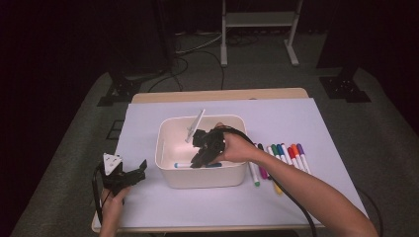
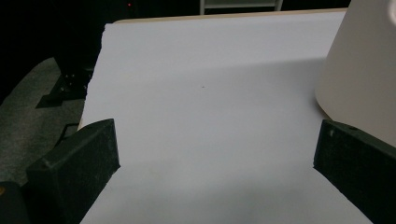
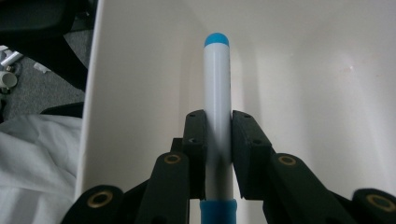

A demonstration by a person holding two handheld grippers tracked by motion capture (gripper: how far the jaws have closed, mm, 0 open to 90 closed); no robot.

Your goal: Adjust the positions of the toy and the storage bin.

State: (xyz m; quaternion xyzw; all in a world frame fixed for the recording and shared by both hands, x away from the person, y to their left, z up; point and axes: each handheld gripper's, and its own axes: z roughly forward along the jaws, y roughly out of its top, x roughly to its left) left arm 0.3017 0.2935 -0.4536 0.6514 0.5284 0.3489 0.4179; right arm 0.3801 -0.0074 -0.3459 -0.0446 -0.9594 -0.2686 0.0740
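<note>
Table (image 1: 148, 207): we found it covered by a white sheet, with a wooden edge showing at twelve o'clock.

Bin (image 1: 165, 148): we logged a white, open-topped bin near the middle of the table. In the left gripper view its outer wall (image 2: 364, 70) stood at about two o'clock of that gripper's jaws.

Left gripper (image 1: 136, 174): we found it resting low on the sheet at about eight o'clock of the bin, apart from it, held in the person's left hand (image 1: 112, 202). Its jaws stood wide apart with nothing but bare sheet between them.

Right gripper (image 1: 202, 155): we noted it inside the bin, tilted down. Its jaws were clamped on the blue marker.

Loose markers (image 1: 286, 155): we counted a row of coloured markers lying on the sheet at three o'clock of the bin, just beside it.

Blue marker (image 3: 217, 107): we saw a white barrel with a blue cap, held between the right gripper's pads, its cap pointing toward the bin's inner wall. From above it (image 1: 180, 165) lay low along the bin's six o'clock wall.

White pen (image 1: 195, 126): we noted a thin one leaning on the bin's far wall, tip past the rim.
</note>
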